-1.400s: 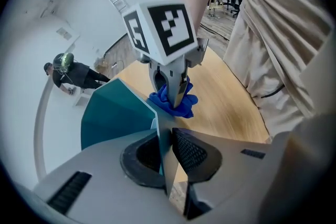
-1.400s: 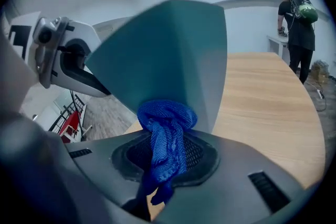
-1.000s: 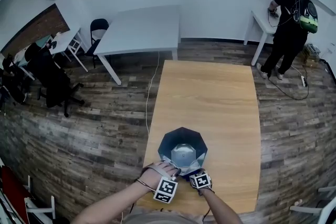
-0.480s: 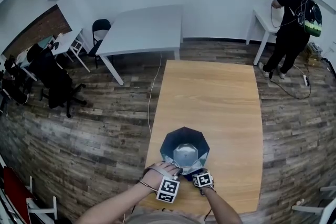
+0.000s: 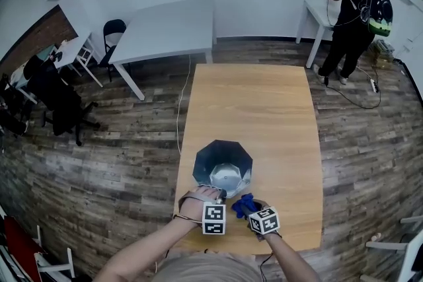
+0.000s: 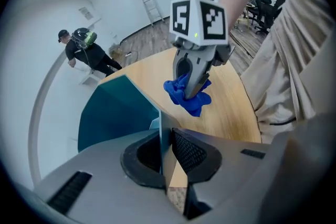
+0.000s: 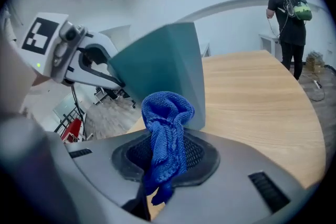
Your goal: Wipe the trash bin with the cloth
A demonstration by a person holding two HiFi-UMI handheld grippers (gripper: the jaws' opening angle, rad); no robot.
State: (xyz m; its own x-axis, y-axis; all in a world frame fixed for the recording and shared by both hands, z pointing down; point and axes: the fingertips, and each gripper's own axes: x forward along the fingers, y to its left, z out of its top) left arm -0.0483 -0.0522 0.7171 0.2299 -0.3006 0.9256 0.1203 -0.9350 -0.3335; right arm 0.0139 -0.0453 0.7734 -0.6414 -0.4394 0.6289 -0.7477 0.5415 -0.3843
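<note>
Steadying the trash bin [image 5: 206, 156], upright and open-mouthed at the near end of the wooden table [image 5: 264, 109], by its near rim: left claw [image 6: 167, 148] pinched onto the thin wall, presumably to stop sliding or tipping under the wipe. Gripping the bunched blue cloth [image 7: 167, 118] in the right claw [image 7: 169, 157], pads pressed into the fabric, a tuft standing proud of the tips as a wiping face. Held off the table just beside the bin's near wall, apparently not touching it. Far behind, at a white desk, a person [image 5: 353, 16].
</note>
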